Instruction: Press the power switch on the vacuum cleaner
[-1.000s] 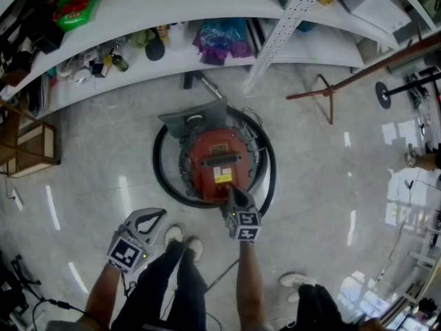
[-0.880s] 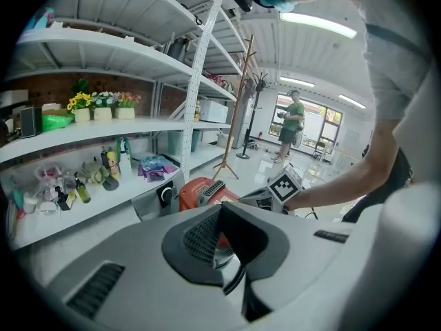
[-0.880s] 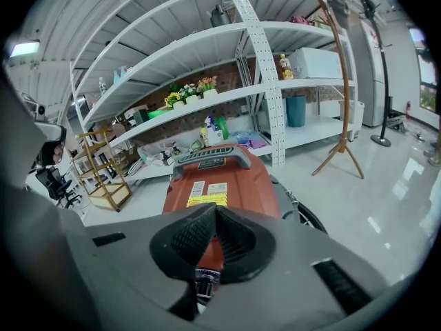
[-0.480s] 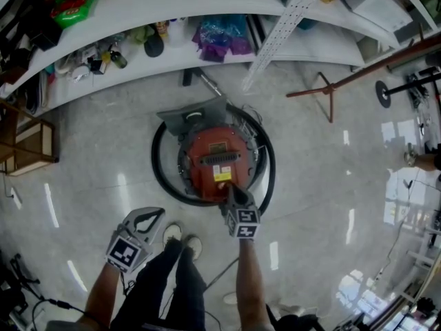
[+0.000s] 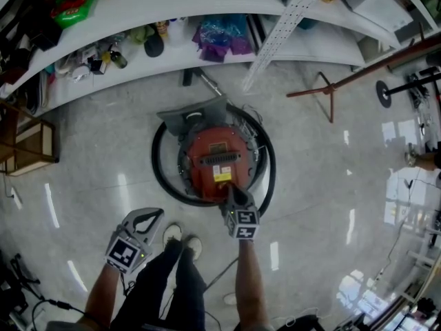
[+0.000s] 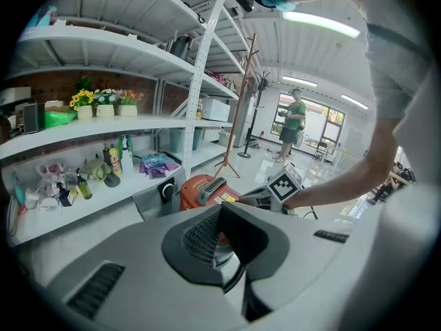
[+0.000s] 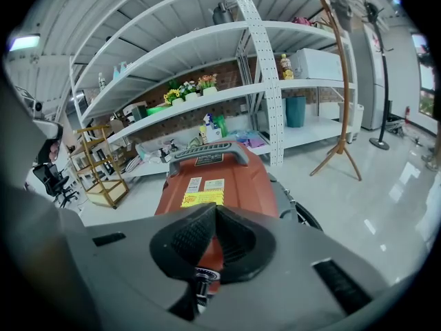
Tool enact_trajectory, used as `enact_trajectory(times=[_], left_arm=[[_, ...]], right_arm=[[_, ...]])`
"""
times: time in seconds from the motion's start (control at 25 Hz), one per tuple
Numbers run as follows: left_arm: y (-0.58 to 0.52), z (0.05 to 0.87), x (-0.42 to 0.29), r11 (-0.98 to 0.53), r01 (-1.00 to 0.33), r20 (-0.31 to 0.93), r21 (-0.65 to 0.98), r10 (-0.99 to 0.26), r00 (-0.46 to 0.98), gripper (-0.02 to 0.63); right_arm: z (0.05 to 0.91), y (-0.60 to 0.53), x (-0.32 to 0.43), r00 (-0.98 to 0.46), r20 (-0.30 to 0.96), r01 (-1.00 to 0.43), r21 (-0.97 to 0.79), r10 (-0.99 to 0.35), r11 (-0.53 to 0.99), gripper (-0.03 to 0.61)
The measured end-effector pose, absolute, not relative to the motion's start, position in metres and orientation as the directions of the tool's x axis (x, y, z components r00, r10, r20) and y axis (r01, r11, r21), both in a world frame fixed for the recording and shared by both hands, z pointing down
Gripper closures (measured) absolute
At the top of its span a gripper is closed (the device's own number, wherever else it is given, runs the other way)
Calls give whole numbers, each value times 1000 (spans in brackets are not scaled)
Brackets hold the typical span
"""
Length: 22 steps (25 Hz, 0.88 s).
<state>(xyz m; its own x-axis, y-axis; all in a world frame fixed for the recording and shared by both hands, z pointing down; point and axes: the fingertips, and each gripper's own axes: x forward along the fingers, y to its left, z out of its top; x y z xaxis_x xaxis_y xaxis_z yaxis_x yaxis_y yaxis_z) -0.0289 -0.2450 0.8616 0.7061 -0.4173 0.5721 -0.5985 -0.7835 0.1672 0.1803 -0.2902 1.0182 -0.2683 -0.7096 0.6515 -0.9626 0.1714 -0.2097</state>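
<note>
Right gripper (image 5: 230, 194), seen from the head view, has its jaws pressed together into one blunt tip that rests on the near edge of the round red vacuum cleaner with the black carry handle (image 5: 215, 161). The vacuum cleaner stands on the glossy grey floor (image 5: 331, 185) below the long white shelf (image 5: 289, 50), ringed by its coiled black hose (image 5: 160, 172). The left gripper (image 5: 158, 214) hangs well apart at the person's side, its tips also closed on nothing. In the left gripper view, the left gripper (image 6: 220, 209) shows meshed pads with nothing between them, and the vacuum cleaner (image 6: 196, 190) lies beyond, with the other hand reaching to it. In the right gripper view, the right gripper (image 7: 216, 211) is shut and empty over the red lid (image 7: 224, 179), and a small round dark part (image 7: 200, 278) shows in the gap beneath the tips; whether that is the power switch I cannot tell. The risk, as I judge it, is a press landing on plain casing beside the switch. The closed tip could slide off the curved lid, or a slanted push could roll the canister into the hose rather than click anything.
</note>
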Motion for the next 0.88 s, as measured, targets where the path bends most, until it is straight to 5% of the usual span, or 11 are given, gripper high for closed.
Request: enact_trajectory(times=[0.88], left_arm=[[-239, 827, -25, -789, -596, 538, 147, -442, 718, 621]], right_arm=[[976, -282, 182, -272, 633, -961, -220, -725, 168, 567]])
